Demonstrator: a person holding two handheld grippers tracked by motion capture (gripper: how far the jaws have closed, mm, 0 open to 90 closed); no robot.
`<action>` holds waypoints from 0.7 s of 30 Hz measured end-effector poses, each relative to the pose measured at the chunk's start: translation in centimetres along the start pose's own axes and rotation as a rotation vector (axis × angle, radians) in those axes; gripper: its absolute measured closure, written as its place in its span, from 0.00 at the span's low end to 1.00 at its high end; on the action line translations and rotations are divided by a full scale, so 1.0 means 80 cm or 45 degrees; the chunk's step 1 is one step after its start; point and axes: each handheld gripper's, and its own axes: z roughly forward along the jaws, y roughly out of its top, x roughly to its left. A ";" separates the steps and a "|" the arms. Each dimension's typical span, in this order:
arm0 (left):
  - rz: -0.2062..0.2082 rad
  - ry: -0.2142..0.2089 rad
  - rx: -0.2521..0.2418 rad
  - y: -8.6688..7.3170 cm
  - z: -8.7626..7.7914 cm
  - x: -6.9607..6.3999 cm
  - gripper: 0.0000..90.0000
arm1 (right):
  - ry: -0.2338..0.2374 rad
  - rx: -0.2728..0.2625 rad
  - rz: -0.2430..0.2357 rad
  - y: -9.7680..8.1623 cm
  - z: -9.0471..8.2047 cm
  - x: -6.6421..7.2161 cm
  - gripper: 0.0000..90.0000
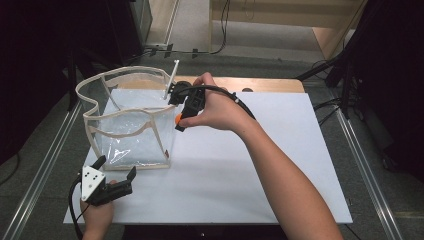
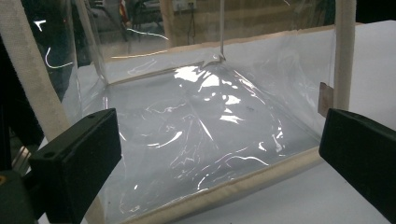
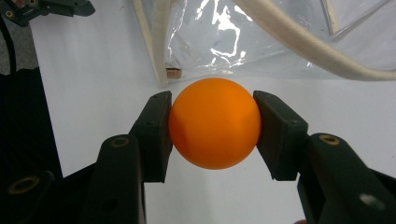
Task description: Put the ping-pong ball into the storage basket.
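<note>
Holding the orange ball (image 3: pixel 214 123) clamped in my right gripper (image 3: pixel 214 128) beside the clear bag (image 1: pixel 131 120) at centre-left, I am needing to lift it over the rim.

The high view looks forward and down on the white table (image 1: pixel 280 165) from afar. Each gripper view looks along its own jaws, close up. All three share the clear bag (image 1: pixel 132 127) (image 2: pixel 201 130) (image 3: pixel 261 37).

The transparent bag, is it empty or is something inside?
Empty: the transparent bag shows bare film inside; the orange ball is outside, between the right gripper's jaws.
</note>
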 end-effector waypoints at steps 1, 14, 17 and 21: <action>0.001 0.000 0.000 0.000 0.000 0.000 0.00 | -0.002 0.000 -0.003 0.000 -0.001 -0.001 0.54; 0.001 0.002 0.001 0.000 0.000 0.000 0.00 | -0.014 0.002 -0.001 0.005 -0.016 -0.006 0.54; 0.000 0.001 0.000 0.000 0.000 0.000 0.00 | -0.014 0.004 0.007 0.007 -0.019 -0.006 0.54; 0.002 0.001 -0.001 0.000 0.000 0.000 0.00 | -0.017 0.004 0.005 0.011 -0.023 -0.007 0.54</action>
